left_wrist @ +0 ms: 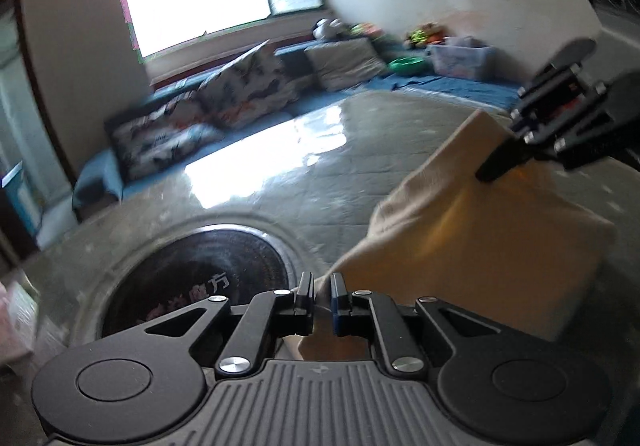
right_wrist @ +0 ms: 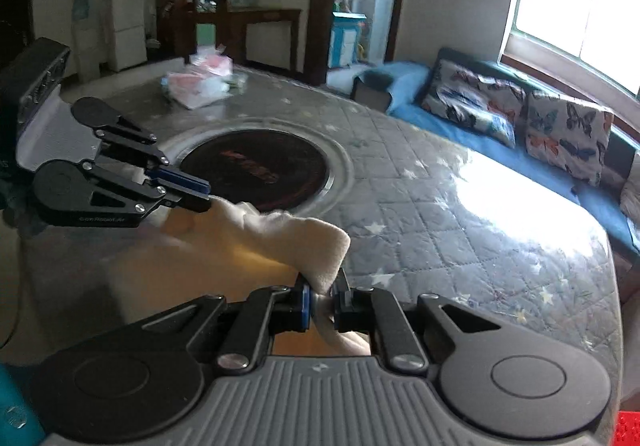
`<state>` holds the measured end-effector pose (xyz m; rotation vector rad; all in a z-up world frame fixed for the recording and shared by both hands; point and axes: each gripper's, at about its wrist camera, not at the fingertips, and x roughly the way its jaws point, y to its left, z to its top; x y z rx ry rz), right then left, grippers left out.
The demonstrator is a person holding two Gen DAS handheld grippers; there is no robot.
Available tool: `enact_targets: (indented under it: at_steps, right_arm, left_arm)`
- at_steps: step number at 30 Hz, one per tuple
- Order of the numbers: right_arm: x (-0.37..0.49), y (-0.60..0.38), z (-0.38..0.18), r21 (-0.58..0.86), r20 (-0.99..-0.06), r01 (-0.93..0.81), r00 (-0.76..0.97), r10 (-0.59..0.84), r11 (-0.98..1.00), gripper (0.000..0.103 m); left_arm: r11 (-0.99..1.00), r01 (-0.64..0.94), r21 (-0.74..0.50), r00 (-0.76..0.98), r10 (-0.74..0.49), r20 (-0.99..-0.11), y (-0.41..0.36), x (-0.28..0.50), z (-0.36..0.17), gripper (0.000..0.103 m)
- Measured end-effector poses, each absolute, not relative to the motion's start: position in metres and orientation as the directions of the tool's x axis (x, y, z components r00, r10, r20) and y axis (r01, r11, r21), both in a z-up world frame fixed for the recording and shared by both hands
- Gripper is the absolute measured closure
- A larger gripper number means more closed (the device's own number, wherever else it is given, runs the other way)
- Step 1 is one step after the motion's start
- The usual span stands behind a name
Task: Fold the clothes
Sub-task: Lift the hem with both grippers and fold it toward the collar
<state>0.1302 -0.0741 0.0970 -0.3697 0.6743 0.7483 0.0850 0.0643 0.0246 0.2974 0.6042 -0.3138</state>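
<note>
A cream-beige garment hangs stretched between my two grippers above the table. My left gripper is shut on one edge of it. In the left wrist view my right gripper pinches the far upper edge. In the right wrist view my right gripper is shut on a folded corner of the garment, and my left gripper holds the other end to the left. The lower part of the cloth is hidden behind the gripper bodies.
The table has a grey quilted star-pattern cover and a round black inset plate in its middle. Plastic bags lie at its far side. A blue sofa with butterfly cushions stands under the window.
</note>
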Motion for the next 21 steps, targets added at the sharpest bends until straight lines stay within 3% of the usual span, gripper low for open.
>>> enact_targets:
  at_steps: [8, 12, 16, 19, 21]
  right_arm:
    - [0.168, -0.06, 0.036, -0.062, -0.719, -0.66, 0.549, 0.425, 0.749, 0.092]
    - [0.17, -0.072, 0.033, -0.028, -0.711, -0.632, 0.557, 0.429, 0.775, 0.073]
    - [0.175, -0.083, 0.041, 0.051, -0.696, -0.621, 0.54, 0.474, 0.782, 0.073]
    - [0.181, -0.084, 0.041, 0.071, -0.699, -0.617, 0.529, 0.48, 0.784, 0.072]
    - [0.185, -0.083, 0.039, 0.084, -0.705, -0.61, 0.523, 0.479, 0.788, 0.071]
  left_arm:
    - [0.946, 0.303, 0.111, 0.742, -0.161, -0.651, 0.075, 0.118, -0.003, 0.094]
    - [0.954, 0.291, 0.075, 0.742, -0.175, -0.648, 0.085, 0.117, 0.0, 0.093]
    - [0.936, 0.351, 0.014, 0.718, -0.26, -0.645, 0.086, 0.116, 0.007, 0.092]
    - [0.923, 0.384, 0.027, 0.697, -0.271, -0.663, 0.077, 0.115, 0.003, 0.083]
    - [0.914, 0.405, 0.037, 0.683, -0.276, -0.676, 0.071, 0.115, -0.001, 0.069]
